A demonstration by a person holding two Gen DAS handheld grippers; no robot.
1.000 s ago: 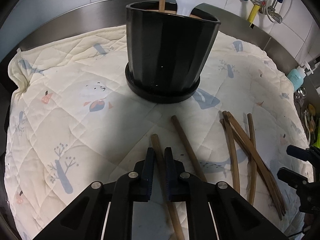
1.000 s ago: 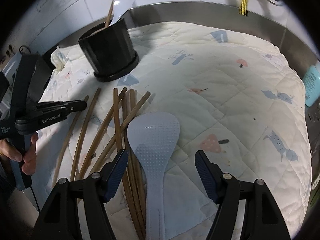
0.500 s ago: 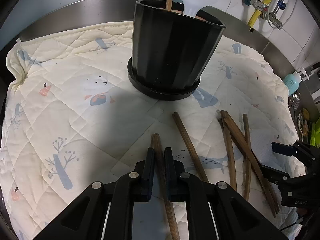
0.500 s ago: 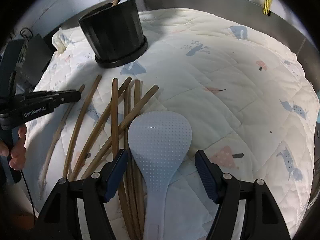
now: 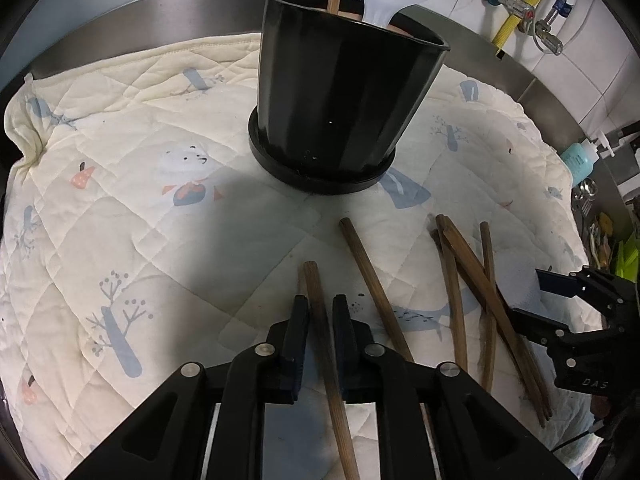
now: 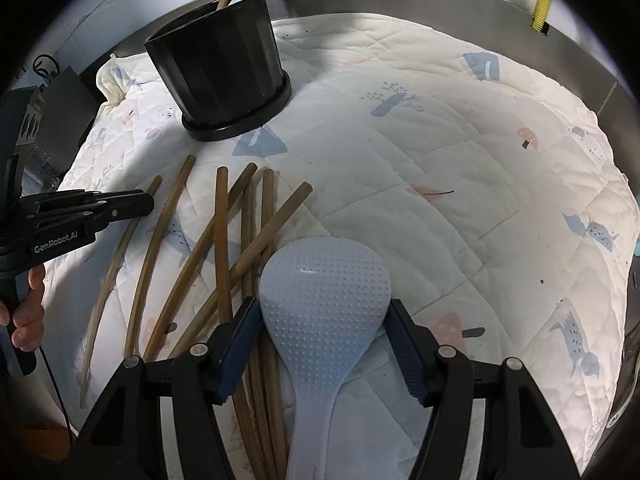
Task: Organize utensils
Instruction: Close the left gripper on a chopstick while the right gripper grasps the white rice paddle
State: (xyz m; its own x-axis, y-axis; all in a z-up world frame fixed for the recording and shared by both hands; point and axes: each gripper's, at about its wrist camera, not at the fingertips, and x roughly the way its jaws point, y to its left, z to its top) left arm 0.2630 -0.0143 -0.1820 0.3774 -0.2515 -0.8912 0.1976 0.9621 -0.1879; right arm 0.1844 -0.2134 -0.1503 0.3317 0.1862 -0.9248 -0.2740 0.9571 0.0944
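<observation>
A cream quilted cloth printed with small blue trees and animals (image 5: 132,216) covers the steel table (image 5: 132,12), and a black ribbed plastic utensil pot on a round saucer (image 5: 340,96) stands upright toward the far edge, at about twelve o'clock in the left wrist view, with a brown stick and a pale rounded paddle head rising out of it. The left hand-held gripper (image 5: 320,312) points steeply down over a single brown wooden chopstick (image 5: 316,304), whose long axis runs from six o'clock up toward twelve, its blunt end aimed at the pot. The jaws are nearly together and are opening, and the stick lies between the pads with a thin gap showing on the right side. A second chopstick (image 5: 372,280) lies just to the right, slanted toward eleven o'clock, and a loose crossing bundle of further chopsticks (image 6: 224,248) fans out on the cloth beyond it. In the right wrist view, the right hand-held gripper (image 6: 320,320) straddles the dimpled head of a pale blue plastic rice paddle (image 6: 324,292), which lies flat with its head toward twelve o'clock and its handle toward six. Its jaws stand wide and are closing, the pads right at the head's edges; firm contact cannot be judged.
</observation>
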